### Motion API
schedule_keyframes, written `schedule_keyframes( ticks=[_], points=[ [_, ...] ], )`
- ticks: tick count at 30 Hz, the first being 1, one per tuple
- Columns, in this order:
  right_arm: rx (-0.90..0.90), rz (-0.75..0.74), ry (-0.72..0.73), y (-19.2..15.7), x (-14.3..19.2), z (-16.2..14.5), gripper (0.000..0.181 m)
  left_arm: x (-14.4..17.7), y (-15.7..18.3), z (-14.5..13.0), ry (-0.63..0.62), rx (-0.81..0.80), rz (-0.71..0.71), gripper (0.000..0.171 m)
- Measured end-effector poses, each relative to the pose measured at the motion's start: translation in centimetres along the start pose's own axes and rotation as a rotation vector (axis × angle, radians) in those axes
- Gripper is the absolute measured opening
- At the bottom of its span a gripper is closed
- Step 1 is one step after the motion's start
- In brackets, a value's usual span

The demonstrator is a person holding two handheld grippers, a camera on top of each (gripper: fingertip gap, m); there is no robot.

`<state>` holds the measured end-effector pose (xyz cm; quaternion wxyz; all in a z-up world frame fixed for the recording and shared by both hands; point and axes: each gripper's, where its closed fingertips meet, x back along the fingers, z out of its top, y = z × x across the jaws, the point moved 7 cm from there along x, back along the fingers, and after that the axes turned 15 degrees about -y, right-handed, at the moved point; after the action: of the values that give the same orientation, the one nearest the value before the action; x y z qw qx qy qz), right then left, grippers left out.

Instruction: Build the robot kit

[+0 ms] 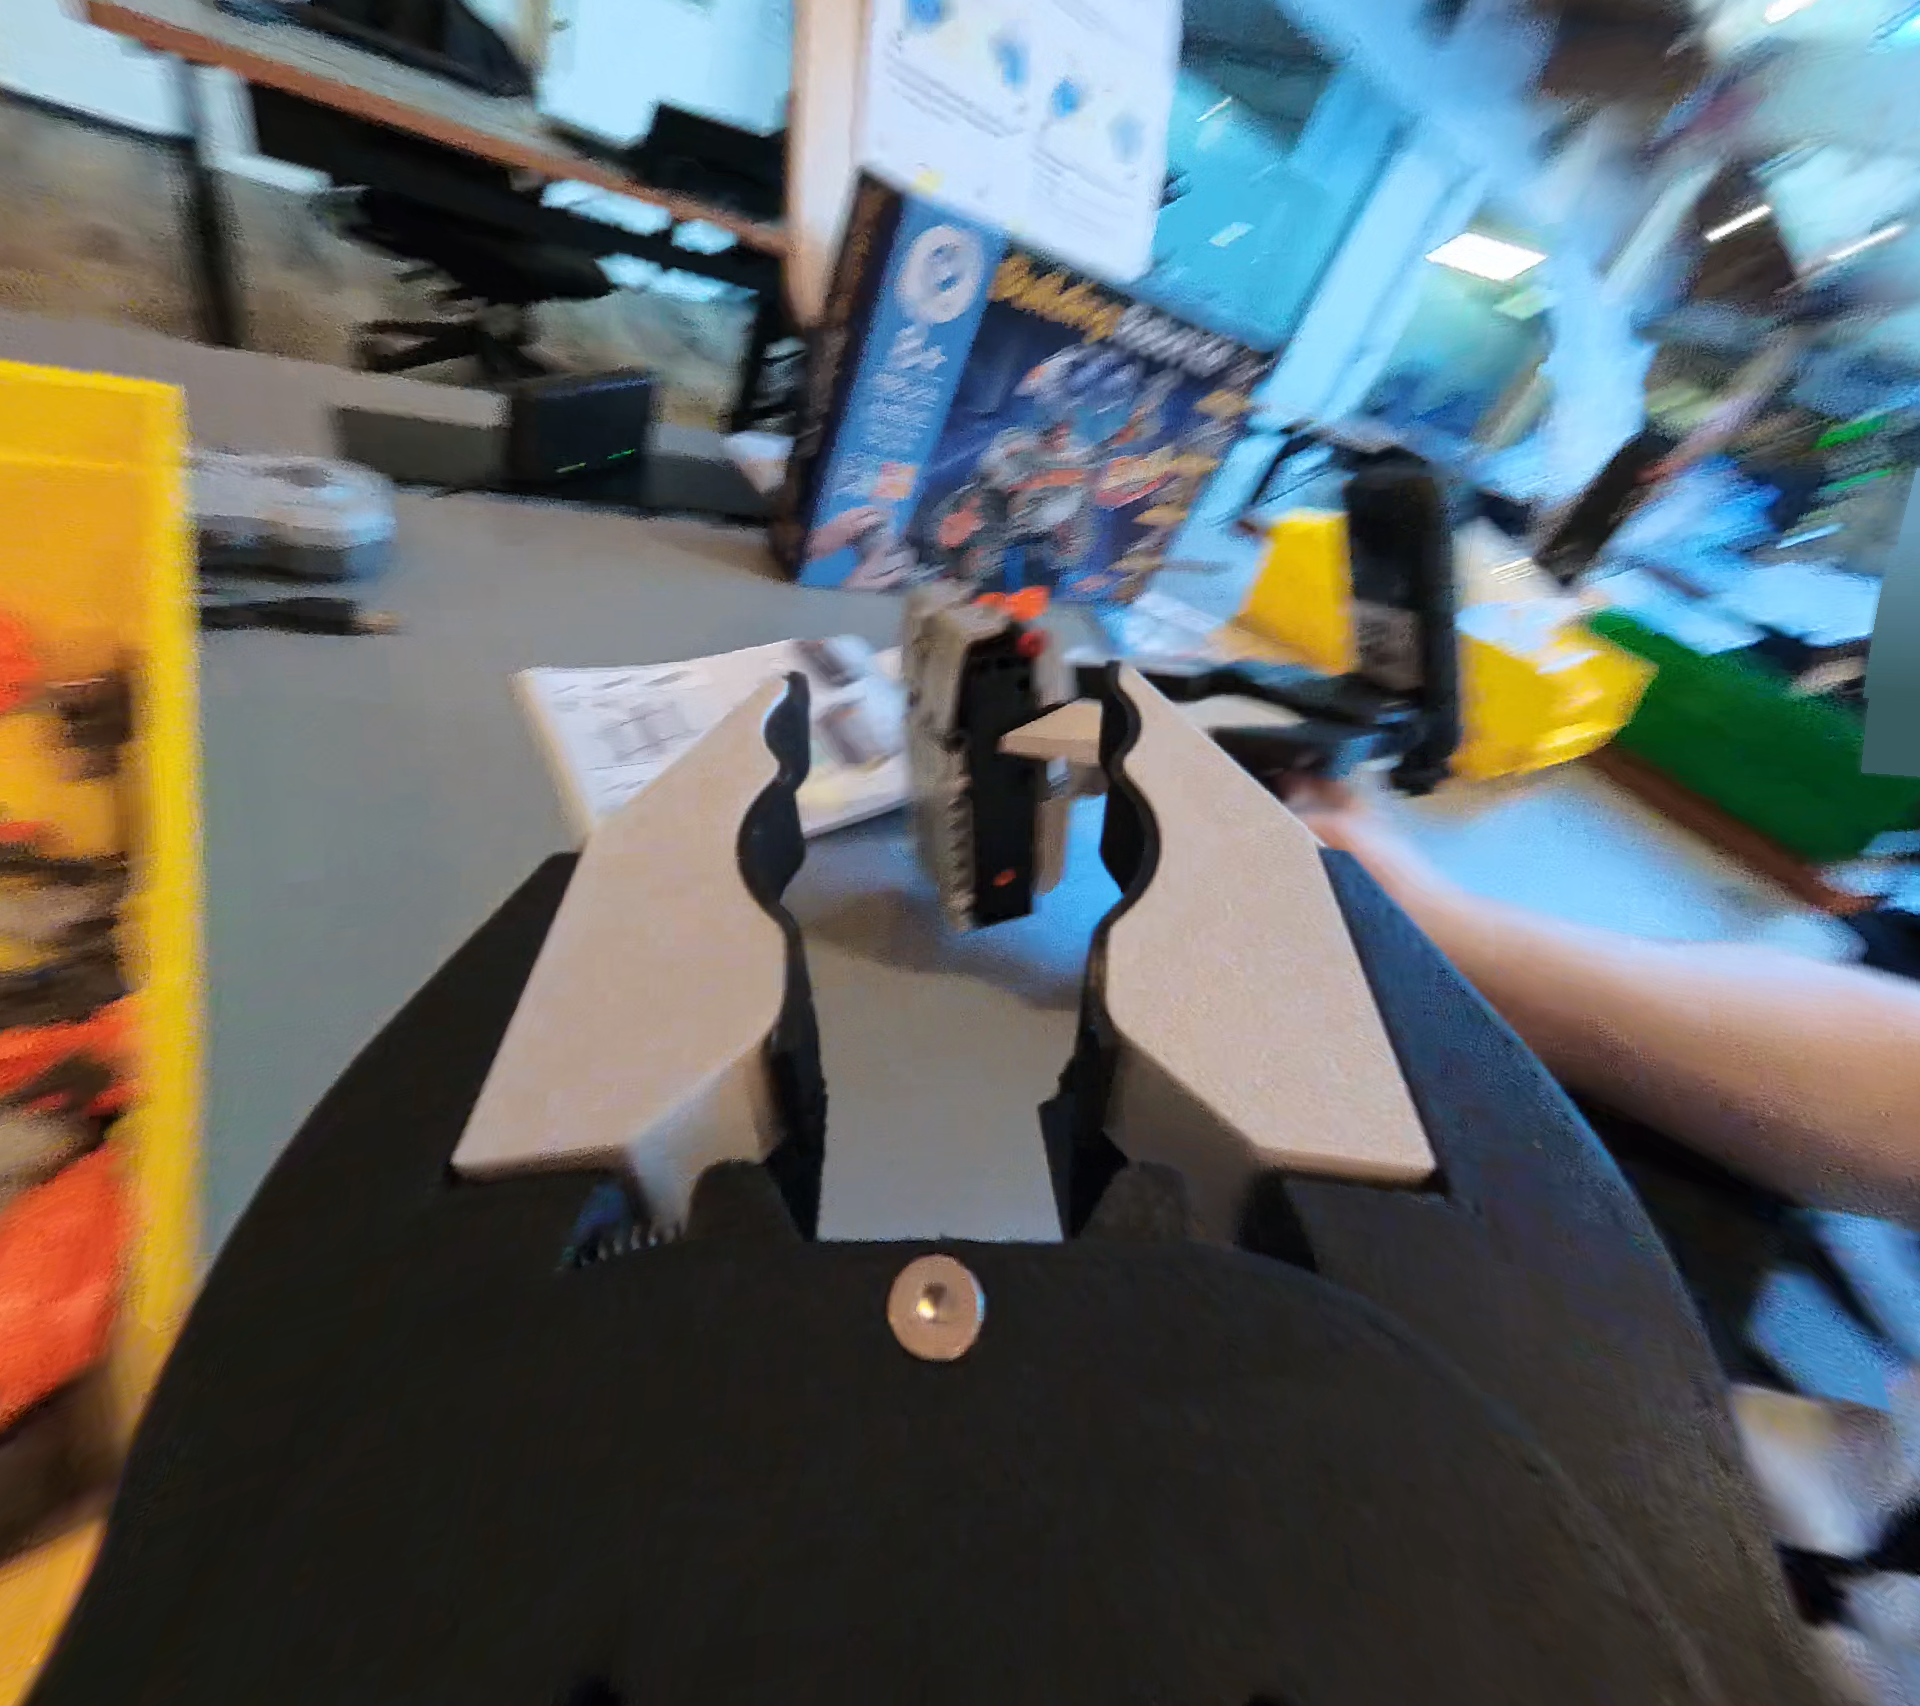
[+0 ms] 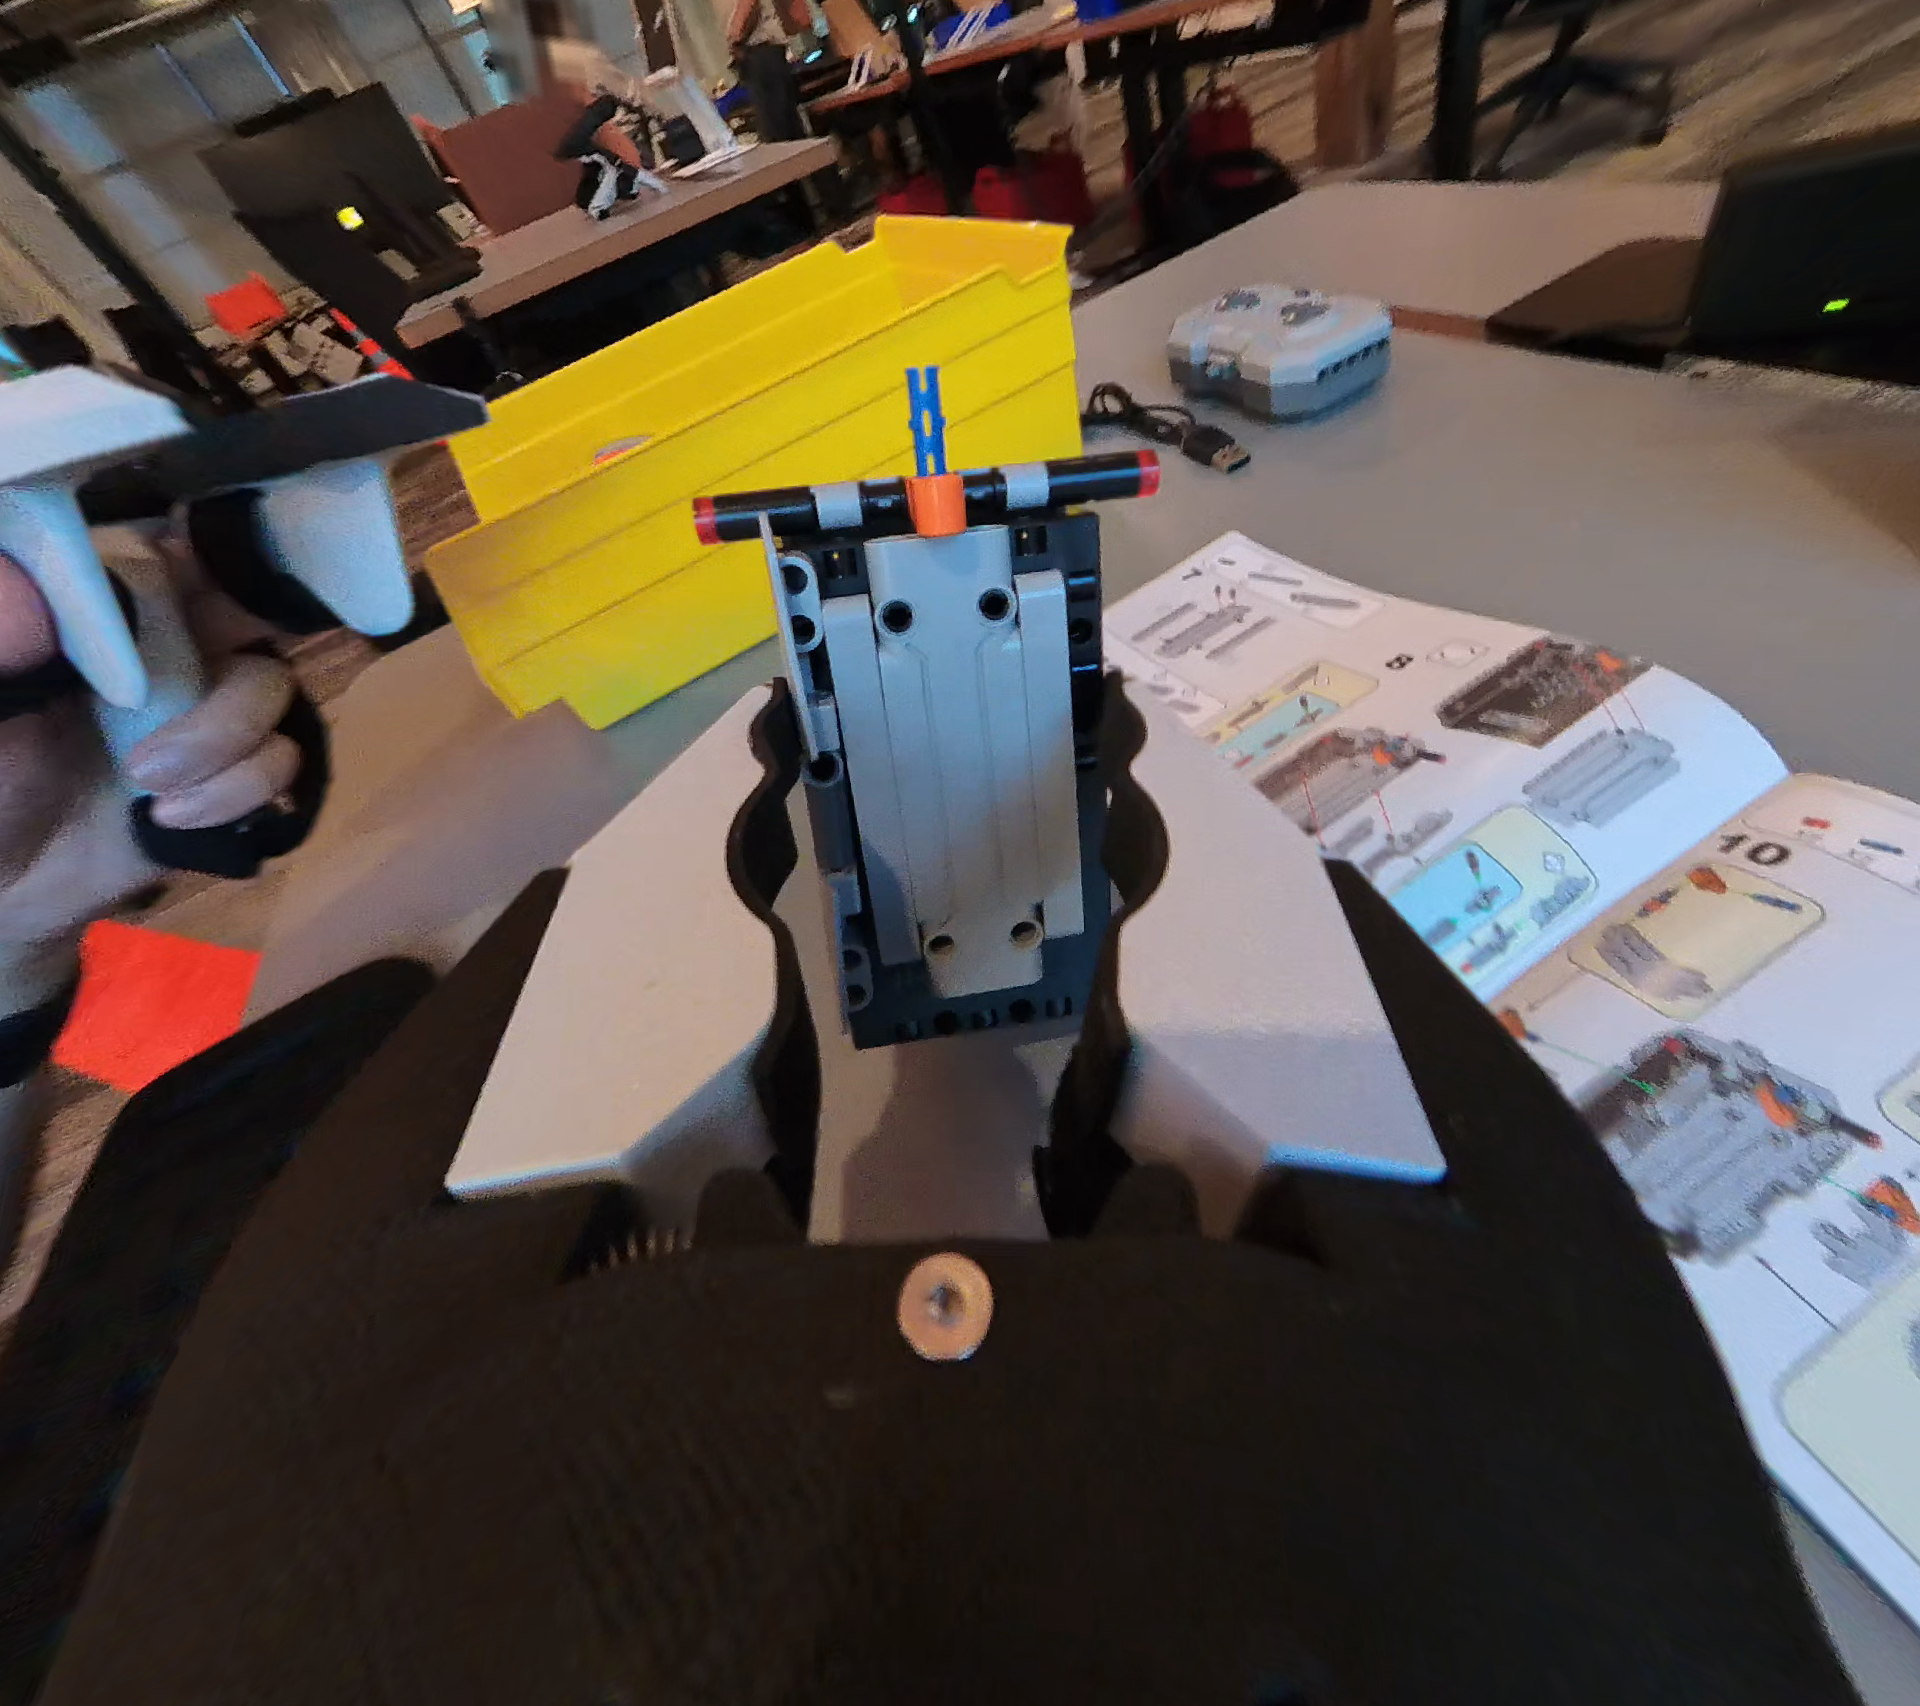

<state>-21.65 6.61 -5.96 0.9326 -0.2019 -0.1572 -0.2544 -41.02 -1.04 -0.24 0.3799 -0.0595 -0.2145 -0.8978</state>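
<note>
My right gripper (image 2: 943, 695) is shut on a grey and black brick assembly (image 2: 956, 783) and holds it upright above the table. A black axle with red ends (image 2: 925, 498) crosses its top, with an orange bush and a blue pin (image 2: 923, 415) standing up. My left gripper (image 1: 954, 700) is open and empty, just in front of the same assembly (image 1: 977, 783), which hangs tilted beyond its fingertips without touching them. The left gripper also shows in the right wrist view (image 2: 260, 451), held in a hand at the left.
A yellow bin (image 2: 727, 430) stands behind the assembly. An open instruction booklet (image 2: 1558, 877) lies to the right. A grey control box (image 2: 1278, 347) and a USB cable (image 2: 1174, 430) lie farther back. A blue kit box (image 1: 1018, 430) stands upright. A second yellow bin (image 1: 1538, 700) and a green bin (image 1: 1745, 742) stand at the right.
</note>
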Motion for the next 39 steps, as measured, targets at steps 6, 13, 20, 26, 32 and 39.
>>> schedule_keyframes(
  ticks=[6,13,20,26,32,39],
  points=[
    [0.042,-0.204,0.076,-0.9,-2.2,0.1,0.055,-0.3,-1.1,-3.1,-0.368,-0.090,0.325,0.047],
    [0.035,-0.398,0.080,-1.4,-3.0,-0.7,0.056,-2.6,-2.8,-6.6,-0.575,-0.092,0.435,0.039],
    [0.099,-0.415,-0.048,-2.9,-1.6,-2.1,0.057,-3.4,-3.4,-7.5,-0.616,-0.089,0.442,0.038],
    [0.075,-0.354,-0.063,-3.0,-1.3,-2.2,0.057,-4.1,-4.1,-8.2,-0.674,-0.071,0.443,0.041],
    [0.069,-0.390,-0.071,-4.4,-3.0,-1.8,0.057,-4.6,-4.6,-8.7,-0.727,-0.075,0.479,0.036],
    [0.005,-0.428,-0.055,-5.1,-3.8,-2.1,0.059,-5.2,-5.0,-8.7,-0.760,-0.086,0.501,0.031]
  ],
)
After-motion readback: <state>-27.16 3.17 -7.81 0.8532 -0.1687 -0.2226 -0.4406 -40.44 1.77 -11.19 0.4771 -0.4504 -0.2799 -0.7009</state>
